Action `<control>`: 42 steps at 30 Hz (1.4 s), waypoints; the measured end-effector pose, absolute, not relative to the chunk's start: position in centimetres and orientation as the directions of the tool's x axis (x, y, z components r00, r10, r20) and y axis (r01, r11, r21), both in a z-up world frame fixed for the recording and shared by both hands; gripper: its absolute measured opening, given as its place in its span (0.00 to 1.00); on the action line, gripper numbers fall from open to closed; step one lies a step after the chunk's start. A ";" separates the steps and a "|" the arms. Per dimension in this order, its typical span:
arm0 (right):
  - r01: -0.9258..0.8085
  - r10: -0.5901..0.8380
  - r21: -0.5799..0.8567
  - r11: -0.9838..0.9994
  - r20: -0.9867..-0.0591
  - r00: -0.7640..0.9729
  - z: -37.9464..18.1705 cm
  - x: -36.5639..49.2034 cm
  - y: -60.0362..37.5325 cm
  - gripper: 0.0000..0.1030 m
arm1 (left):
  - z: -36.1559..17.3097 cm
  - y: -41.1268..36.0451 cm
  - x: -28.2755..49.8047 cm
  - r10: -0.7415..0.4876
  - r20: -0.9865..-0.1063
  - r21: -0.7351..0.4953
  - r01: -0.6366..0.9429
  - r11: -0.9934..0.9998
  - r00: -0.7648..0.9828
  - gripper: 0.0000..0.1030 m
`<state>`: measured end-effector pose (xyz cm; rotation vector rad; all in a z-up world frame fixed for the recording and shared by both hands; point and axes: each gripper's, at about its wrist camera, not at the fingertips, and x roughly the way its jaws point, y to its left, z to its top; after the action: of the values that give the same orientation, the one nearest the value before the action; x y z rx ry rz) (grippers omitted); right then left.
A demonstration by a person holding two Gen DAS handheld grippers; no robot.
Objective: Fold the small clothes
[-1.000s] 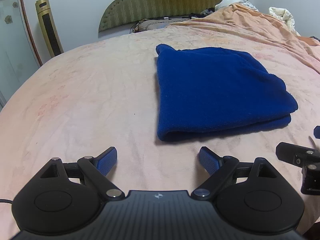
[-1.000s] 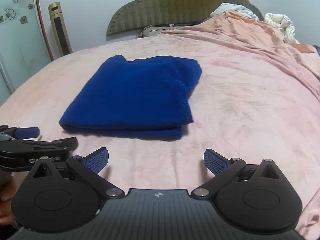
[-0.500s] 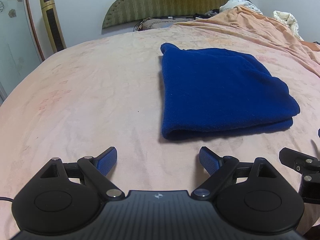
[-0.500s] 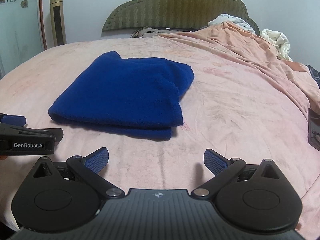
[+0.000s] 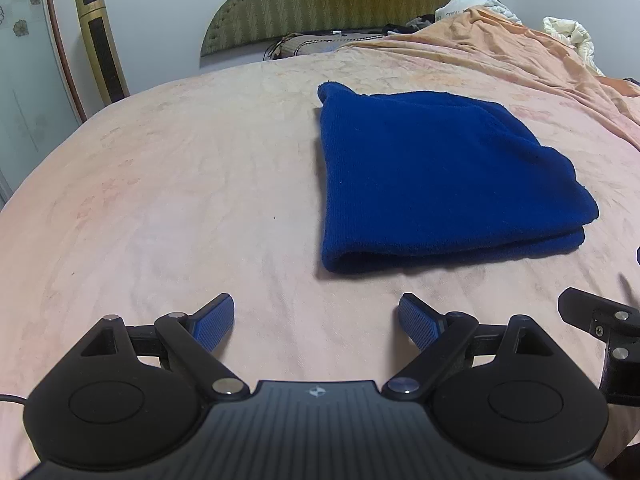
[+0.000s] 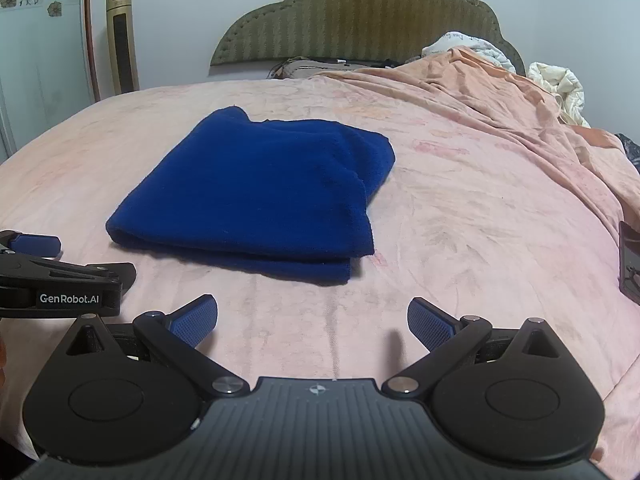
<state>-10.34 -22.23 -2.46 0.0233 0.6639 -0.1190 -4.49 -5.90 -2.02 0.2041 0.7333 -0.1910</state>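
Note:
A folded dark blue cloth (image 5: 440,184) lies flat on the pink bed sheet (image 5: 180,200); it also shows in the right wrist view (image 6: 256,196). My left gripper (image 5: 316,316) is open and empty, hovering near the bed's front edge, short of the cloth's near fold. My right gripper (image 6: 312,320) is open and empty, also short of the cloth. Part of the right gripper shows at the right edge of the left wrist view (image 5: 600,320), and the left gripper shows at the left of the right wrist view (image 6: 60,276).
A green padded headboard (image 6: 360,20) stands at the back. A rumpled orange blanket (image 6: 520,112) and white bedding (image 6: 560,92) lie at the right. A gold tower fan (image 5: 102,48) stands by the left wall. A dark object (image 6: 630,264) sits at the bed's right edge.
Both grippers have pulled back and risen slightly from the cloth, staying open. The cloth has not moved.

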 end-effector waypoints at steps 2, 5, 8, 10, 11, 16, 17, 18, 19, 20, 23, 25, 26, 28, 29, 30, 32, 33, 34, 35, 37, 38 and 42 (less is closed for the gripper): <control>0.113 -0.103 -0.022 0.993 -0.615 0.782 -2.4 -10.4 -22.1 1.00 | -2.0 -5.9 -4.5 -0.095 -0.675 0.122 0.237 0.964 0.732 0.87; 0.111 -0.101 -0.021 0.994 -0.614 0.783 -2.4 -10.4 -22.1 0.99 | -2.0 -5.9 -4.5 -0.090 -0.677 0.122 0.232 0.965 0.731 0.87; 0.113 -0.104 -0.023 0.993 -0.614 0.783 -2.3 -10.5 -22.1 1.00 | -1.9 -5.8 -4.6 -0.097 -0.681 0.111 0.233 0.966 0.726 0.87; 0.113 -0.104 -0.023 0.993 -0.612 0.784 -2.2 -10.5 -22.1 0.99 | -1.9 -5.8 -4.6 -0.097 -0.682 0.112 0.234 0.966 0.725 0.87; 0.113 -0.104 -0.023 0.993 -0.613 0.784 -2.2 -10.5 -22.1 0.99 | -1.9 -5.8 -4.6 -0.098 -0.681 0.113 0.236 0.965 0.726 0.87; 0.112 -0.103 -0.024 0.993 -0.612 0.784 -2.2 -10.6 -22.1 0.99 | -1.8 -5.7 -4.7 -0.100 -0.681 0.113 0.239 0.964 0.725 0.87; 0.113 -0.104 -0.024 0.993 -0.611 0.784 -2.2 -10.6 -22.1 0.99 | -1.8 -5.7 -4.7 -0.099 -0.681 0.112 0.237 0.965 0.725 0.87; 0.111 -0.103 -0.024 0.994 -0.611 0.785 -2.1 -10.6 -22.1 1.00 | -1.8 -5.7 -4.6 -0.098 -0.681 0.111 0.235 0.966 0.725 0.87; 0.110 -0.102 -0.024 0.994 -0.611 0.785 -2.1 -10.7 -22.1 0.99 | -1.8 -5.7 -4.6 -0.098 -0.682 0.110 0.234 0.966 0.725 0.87; 0.110 -0.102 -0.024 0.994 -0.611 0.785 -2.1 -10.7 -22.1 0.99 | -1.8 -5.7 -4.5 -0.097 -0.682 0.109 0.232 0.967 0.725 0.87; 0.111 -0.103 -0.024 0.994 -0.610 0.786 -2.1 -10.7 -22.1 0.99 | -1.8 -5.7 -4.6 -0.094 -0.680 0.111 0.228 0.967 0.727 0.87; 0.113 -0.103 -0.023 0.993 -0.610 0.785 -2.1 -10.7 -22.2 1.00 | -1.8 -5.7 -4.7 -0.092 -0.679 0.112 0.227 0.968 0.728 0.87; 0.115 -0.103 -0.020 0.993 -0.611 0.785 -2.1 -10.8 -22.2 0.99 | -1.8 -5.7 -4.7 -0.092 -0.680 0.112 0.227 0.968 0.728 0.87; 0.117 -0.102 -0.016 0.993 -0.613 0.784 -2.1 -10.9 -22.3 1.00 | -1.8 -5.7 -4.7 -0.092 -0.681 0.111 0.227 0.968 0.726 0.87; 0.116 -0.102 -0.016 0.993 -0.613 0.784 -2.1 -11.0 -22.3 1.00 | -1.9 -5.7 -4.8 -0.092 -0.682 0.111 0.227 0.968 0.725 0.87; 0.117 -0.102 -0.017 0.993 -0.613 0.783 -2.1 -11.0 -22.3 1.00 | -1.8 -5.7 -4.7 -0.092 -0.683 0.110 0.227 0.968 0.725 0.87; 0.117 -0.102 -0.015 0.993 -0.613 0.783 -2.1 -11.0 -22.3 0.99 | -1.8 -5.6 -4.7 -0.094 -0.684 0.108 0.228 0.968 0.723 0.87; 0.117 -0.101 -0.015 0.993 -0.613 0.783 -2.1 -11.0 -22.3 1.00 | -1.8 -5.6 -4.7 -0.094 -0.685 0.108 0.228 0.968 0.722 0.87; 0.117 -0.102 -0.015 0.993 -0.613 0.783 -2.1 -11.0 -22.3 1.00 | -1.8 -5.6 -4.7 -0.094 -0.685 0.108 0.228 0.968 0.722 0.87; 0.118 -0.102 -0.015 0.993 -0.614 0.783 -2.1 -11.0 -22.3 1.00 | -1.8 -5.6 -4.7 -0.093 -0.685 0.108 0.227 0.968 0.722 0.87; 0.116 -0.101 -0.016 0.993 -0.614 0.783 -2.1 -11.1 -22.3 1.00 | -1.8 -5.6 -4.7 -0.092 -0.685 0.110 0.227 0.968 0.722 0.87; 0.116 -0.101 -0.016 0.993 -0.614 0.783 -2.1 -11.0 -22.4 1.00 | -1.8 -5.6 -4.7 -0.091 -0.686 0.110 0.227 0.968 0.722 0.87; 0.117 -0.102 -0.015 0.993 -0.613 0.783 -2.1 -11.0 -22.3 1.00 | -1.9 -5.7 -4.7 -0.090 -0.688 0.113 0.229 0.967 0.720 0.87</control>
<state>-11.04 -22.33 -2.12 0.0245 0.6606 -0.1182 -4.72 -5.70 -1.93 0.1961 0.7476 -0.1776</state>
